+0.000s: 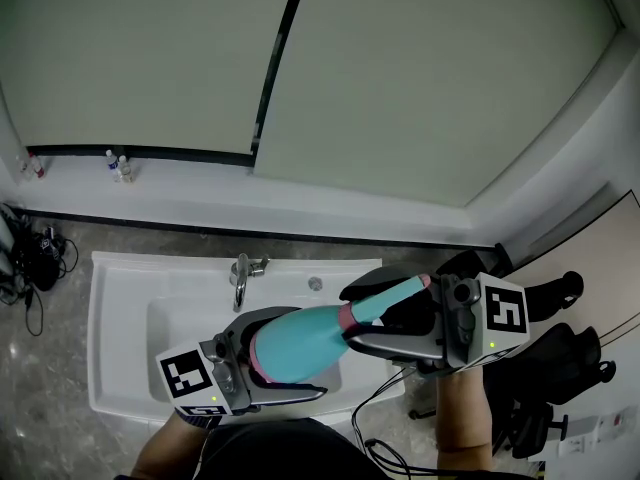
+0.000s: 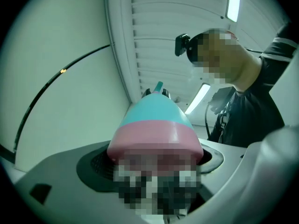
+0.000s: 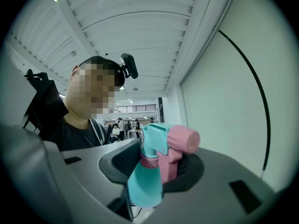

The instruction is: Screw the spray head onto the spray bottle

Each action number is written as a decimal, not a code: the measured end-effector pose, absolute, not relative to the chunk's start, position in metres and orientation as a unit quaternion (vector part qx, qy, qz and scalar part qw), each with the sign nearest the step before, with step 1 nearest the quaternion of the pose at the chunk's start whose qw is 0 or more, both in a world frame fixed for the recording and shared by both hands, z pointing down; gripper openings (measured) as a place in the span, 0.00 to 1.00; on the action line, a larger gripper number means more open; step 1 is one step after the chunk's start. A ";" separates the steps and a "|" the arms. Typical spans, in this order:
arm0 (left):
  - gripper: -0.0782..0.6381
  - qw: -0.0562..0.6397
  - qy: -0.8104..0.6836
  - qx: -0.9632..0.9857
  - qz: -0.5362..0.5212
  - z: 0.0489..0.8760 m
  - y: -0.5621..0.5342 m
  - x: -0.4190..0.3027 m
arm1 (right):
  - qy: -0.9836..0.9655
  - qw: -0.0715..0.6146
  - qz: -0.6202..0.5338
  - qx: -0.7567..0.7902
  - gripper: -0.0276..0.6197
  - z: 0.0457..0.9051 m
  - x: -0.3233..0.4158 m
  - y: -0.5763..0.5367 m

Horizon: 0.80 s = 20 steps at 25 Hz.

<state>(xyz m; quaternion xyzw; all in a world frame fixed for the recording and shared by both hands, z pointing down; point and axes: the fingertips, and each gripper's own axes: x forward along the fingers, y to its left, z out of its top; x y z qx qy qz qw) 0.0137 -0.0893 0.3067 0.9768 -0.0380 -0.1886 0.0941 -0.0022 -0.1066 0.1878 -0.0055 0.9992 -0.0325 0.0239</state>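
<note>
Clamping the spray bottle [image 1: 300,340] at six o'clock, left gripper [image 1: 305,353]; right gripper [image 1: 350,318] clasps spray head [image 1: 395,296], four o'clock.

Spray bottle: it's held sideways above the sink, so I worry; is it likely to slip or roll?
Probably slippery: the spray bottle looks glossy, and its cone taper could let the fingers slide toward the neck. Its round body would likely roll if laid down. Fill is hidden, so weight is unclear.
</note>
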 end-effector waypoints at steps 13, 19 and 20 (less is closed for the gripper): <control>0.75 0.087 -0.054 0.981 -0.163 0.322 -0.089 0.000 | 0.997 0.018 -0.057 -0.058 0.27 0.205 -0.015 -0.109; 0.75 0.115 -0.037 0.981 -0.152 0.332 -0.086 0.003 | 0.993 0.021 -0.076 -0.088 0.27 0.215 -0.010 -0.115; 0.75 0.117 -0.036 0.981 -0.149 0.334 -0.085 0.003 | 0.992 0.021 -0.082 -0.093 0.27 0.218 -0.008 -0.114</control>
